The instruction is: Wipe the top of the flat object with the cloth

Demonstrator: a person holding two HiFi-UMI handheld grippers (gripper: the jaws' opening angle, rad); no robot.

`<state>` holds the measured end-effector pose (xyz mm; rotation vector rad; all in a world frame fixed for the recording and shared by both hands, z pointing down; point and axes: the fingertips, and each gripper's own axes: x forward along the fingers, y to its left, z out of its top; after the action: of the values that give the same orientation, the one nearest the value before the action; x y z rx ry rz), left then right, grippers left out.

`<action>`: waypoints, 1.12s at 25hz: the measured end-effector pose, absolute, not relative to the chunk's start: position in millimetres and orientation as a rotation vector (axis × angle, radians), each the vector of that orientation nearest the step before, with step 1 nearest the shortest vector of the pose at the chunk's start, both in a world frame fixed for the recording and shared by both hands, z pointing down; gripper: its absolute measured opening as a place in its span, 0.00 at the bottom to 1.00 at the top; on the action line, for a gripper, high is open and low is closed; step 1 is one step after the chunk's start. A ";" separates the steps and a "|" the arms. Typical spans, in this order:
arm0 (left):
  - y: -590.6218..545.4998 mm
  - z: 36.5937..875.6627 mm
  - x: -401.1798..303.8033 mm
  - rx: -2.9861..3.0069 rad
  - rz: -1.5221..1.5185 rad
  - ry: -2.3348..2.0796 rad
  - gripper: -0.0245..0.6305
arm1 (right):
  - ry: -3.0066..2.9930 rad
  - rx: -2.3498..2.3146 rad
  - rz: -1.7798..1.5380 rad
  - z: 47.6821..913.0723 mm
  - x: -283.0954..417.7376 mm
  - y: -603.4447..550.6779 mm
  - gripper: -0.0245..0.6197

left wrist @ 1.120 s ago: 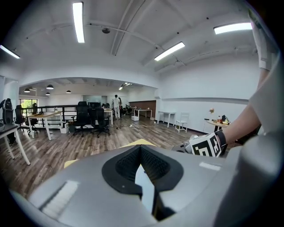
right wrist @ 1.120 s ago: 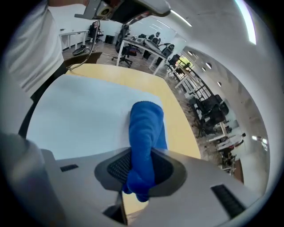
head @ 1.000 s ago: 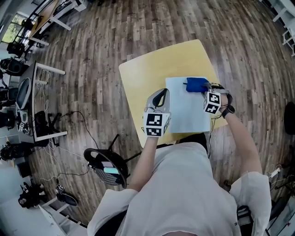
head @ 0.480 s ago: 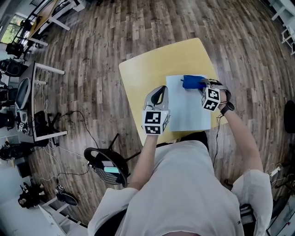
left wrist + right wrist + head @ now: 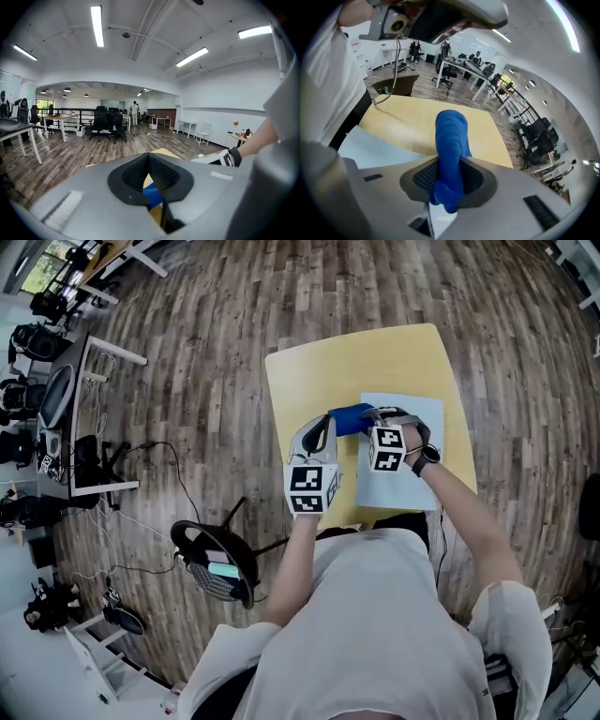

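A pale blue flat sheet [image 5: 380,486] lies on the right half of a yellow table [image 5: 328,371]. My right gripper [image 5: 367,416] is shut on a blue cloth [image 5: 347,418] and holds it at the sheet's left edge, where it partly overhangs the bare tabletop. In the right gripper view the cloth [image 5: 451,140] stands bunched between the jaws of the right gripper [image 5: 450,180], with the sheet [image 5: 379,150] below left. My left gripper [image 5: 323,429] hovers over the table just left of the cloth, shut and holding nothing. Past the left gripper [image 5: 149,176] a bit of cloth [image 5: 152,196] shows.
The table's near edge is against my body. A black office chair [image 5: 216,568] stands on the wooden floor at my left. Desks with equipment [image 5: 56,418] and cables lie further left. My right wrist with a watch [image 5: 229,157] crosses the left gripper view.
My right gripper has dragged the cloth leftward across the sheet, from its upper right area to its left edge. The left gripper has stayed roughly where it was.
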<state>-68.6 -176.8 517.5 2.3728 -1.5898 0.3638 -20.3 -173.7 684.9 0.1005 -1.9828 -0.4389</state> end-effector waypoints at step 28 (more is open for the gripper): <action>-185.4 522.6 -20.8 2.505 0.390 -1.414 0.05 | -1.745 0.532 -0.081 702.9 224.3 -166.8 0.19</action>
<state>-20.8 -185.4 522.6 2.5051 -1.4135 0.3903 224.3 -166.8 702.9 0.5318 -1.7446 -0.0812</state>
